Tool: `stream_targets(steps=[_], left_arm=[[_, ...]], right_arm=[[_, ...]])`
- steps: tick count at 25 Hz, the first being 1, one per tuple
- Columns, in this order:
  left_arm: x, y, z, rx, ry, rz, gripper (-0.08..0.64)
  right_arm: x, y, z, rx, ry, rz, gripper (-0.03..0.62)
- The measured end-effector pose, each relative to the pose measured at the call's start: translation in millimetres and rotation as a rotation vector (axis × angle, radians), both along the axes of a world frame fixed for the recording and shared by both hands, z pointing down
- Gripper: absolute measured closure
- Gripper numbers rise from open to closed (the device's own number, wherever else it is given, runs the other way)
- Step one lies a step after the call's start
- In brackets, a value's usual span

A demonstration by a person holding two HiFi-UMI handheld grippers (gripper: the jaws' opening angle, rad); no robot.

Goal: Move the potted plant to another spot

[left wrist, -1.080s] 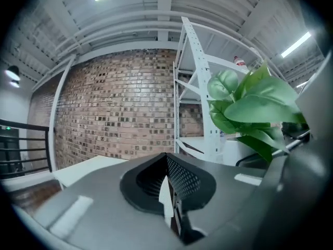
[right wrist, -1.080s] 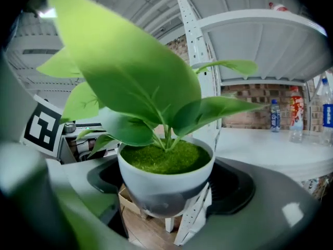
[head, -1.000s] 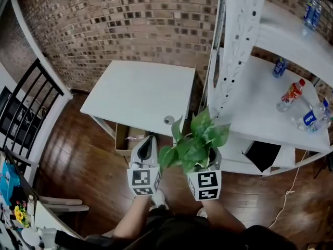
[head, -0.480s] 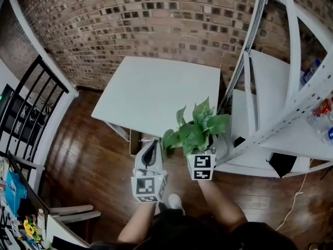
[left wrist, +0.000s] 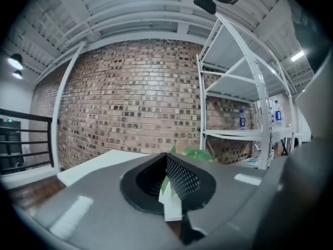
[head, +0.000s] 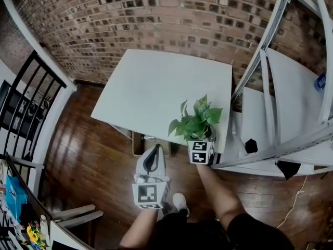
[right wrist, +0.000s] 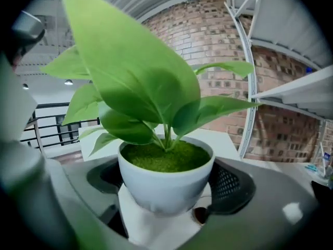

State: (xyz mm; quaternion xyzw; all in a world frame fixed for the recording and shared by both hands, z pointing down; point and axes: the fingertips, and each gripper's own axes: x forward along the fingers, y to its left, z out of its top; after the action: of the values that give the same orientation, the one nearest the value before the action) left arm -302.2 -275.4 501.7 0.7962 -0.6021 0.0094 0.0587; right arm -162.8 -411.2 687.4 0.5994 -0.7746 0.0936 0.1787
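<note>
Brick wall (head: 156, 14) backs a white desk (head: 151, 92), with a white shelving rack (head: 281, 103) just beside it on the right. At the desk's near right corner the right claw (head: 202, 142) is clamped on the potted plant (head: 196, 123). I cannot tell whether the pot's base touches the desk. The left claw (head: 151, 160) hangs closed and empty over the floor (head: 93, 155). Released this near the edge, the pot could tip off, and its rounded, tapering wall may slip between the jaws.

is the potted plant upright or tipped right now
Upright: in the right gripper view the potted plant shows a level rim and straight stems, held between the jaws of the right gripper.
</note>
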Motion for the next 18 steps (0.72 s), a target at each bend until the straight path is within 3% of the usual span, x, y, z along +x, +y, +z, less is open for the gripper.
stream_targets(steps=[9, 18], left_arm=[[-13, -4, 0, -0.006, 0.023, 0.004, 0.548], [-12, -5, -1, -0.007, 0.039, 0.008, 0.548]], right_arm=[[-8, -16, 26, -0.052, 0.047, 0.029, 0.110], [-5, -5, 33, -0.089, 0.022, 0.029, 0.107]])
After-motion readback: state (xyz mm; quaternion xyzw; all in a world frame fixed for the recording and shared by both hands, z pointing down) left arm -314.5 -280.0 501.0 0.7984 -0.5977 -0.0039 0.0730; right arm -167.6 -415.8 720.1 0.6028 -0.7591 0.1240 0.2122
